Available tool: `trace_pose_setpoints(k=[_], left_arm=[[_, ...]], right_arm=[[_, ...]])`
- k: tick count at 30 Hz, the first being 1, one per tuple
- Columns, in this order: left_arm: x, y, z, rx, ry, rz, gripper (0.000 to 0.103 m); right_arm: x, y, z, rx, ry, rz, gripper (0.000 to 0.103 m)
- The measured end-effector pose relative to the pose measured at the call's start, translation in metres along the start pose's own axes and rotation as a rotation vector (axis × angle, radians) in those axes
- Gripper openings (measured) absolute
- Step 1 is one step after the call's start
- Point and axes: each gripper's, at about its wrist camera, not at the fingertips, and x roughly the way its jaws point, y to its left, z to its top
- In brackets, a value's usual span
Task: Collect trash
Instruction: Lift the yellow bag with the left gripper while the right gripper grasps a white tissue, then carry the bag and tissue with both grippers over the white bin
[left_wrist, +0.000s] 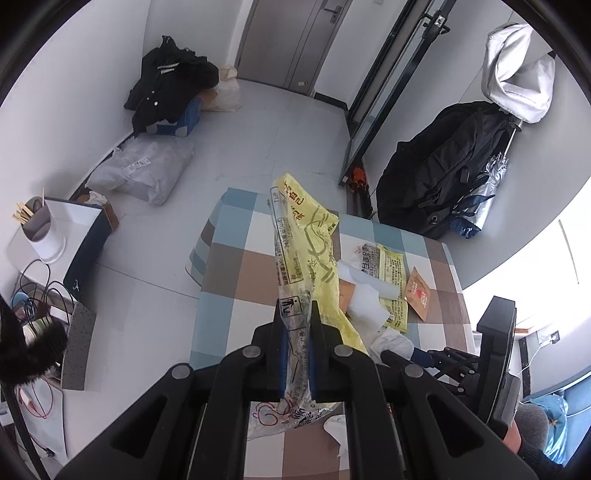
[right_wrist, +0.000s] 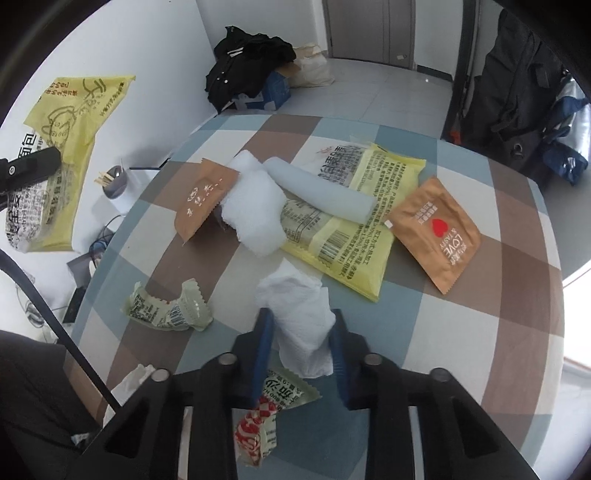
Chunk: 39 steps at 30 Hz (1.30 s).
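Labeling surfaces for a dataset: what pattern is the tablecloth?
The tablecloth is checked in brown, light blue and white squares, clearest in the right wrist view.

- Your left gripper (left_wrist: 295, 325) pinches a thin, glossy yellow plastic bag (left_wrist: 317, 236), crinkled and part clear.
- Between your right gripper's (right_wrist: 301, 328) matt blue pads sits a soft, crumpled white paper tissue (right_wrist: 299, 314).
- The checked tablecloth (right_wrist: 461, 332) looks smooth.
- The brown sachet (right_wrist: 436, 229) is matt.

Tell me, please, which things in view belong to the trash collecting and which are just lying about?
Job: yellow bag in left gripper; crumpled tissue between right gripper pads; yellow wrapper; brown sachet; green wrapper.
Lying about: black jacket; backpack; chopstick cup.
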Motion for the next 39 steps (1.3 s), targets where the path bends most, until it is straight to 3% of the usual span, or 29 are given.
trace_pose_setpoints(k=[1, 6, 14, 22, 26, 28, 31, 34, 39], left_arm=[[0.001, 0.000, 0.000, -0.003, 0.006, -0.002, 0.005], [-0.001, -0.006, -0.002, 0.034, -0.017, 0.044, 0.005], [0.006, -0.013, -0.004, 0.046, 0.009, 0.042, 0.005], [-0.002, -0.025, -0.008, 0.070, -0.035, 0.043, 0.005], [-0.020, -0.042, -0.011, 0.084, -0.101, -0.018, 0.005], [-0.027, -0.056, -0.012, 0.104, -0.122, -0.005, 0.005], [-0.036, -0.079, -0.013, 0.122, -0.116, -0.010, 0.005], [-0.049, -0.104, -0.014, 0.125, -0.114, -0.078, 0.005], [-0.080, -0.164, -0.019, 0.228, -0.157, -0.131, 0.005]], right_arm=[[-0.001, -0.002, 0.000, 0.007, -0.003, -0.005, 0.015], [-0.007, -0.014, 0.001, 0.058, -0.022, 0.015, 0.014], [-0.036, -0.017, -0.005, 0.066, -0.073, 0.031, 0.014], [-0.077, -0.015, -0.014, 0.059, -0.147, 0.059, 0.014], [-0.111, -0.020, -0.025, 0.073, -0.200, 0.064, 0.014], [-0.129, -0.025, -0.030, 0.083, -0.229, 0.063, 0.014], [-0.166, -0.033, -0.041, 0.091, -0.282, 0.036, 0.014], [-0.209, -0.042, -0.056, 0.111, -0.361, 0.017, 0.014], [-0.277, -0.062, -0.086, 0.151, -0.477, -0.028, 0.014]])
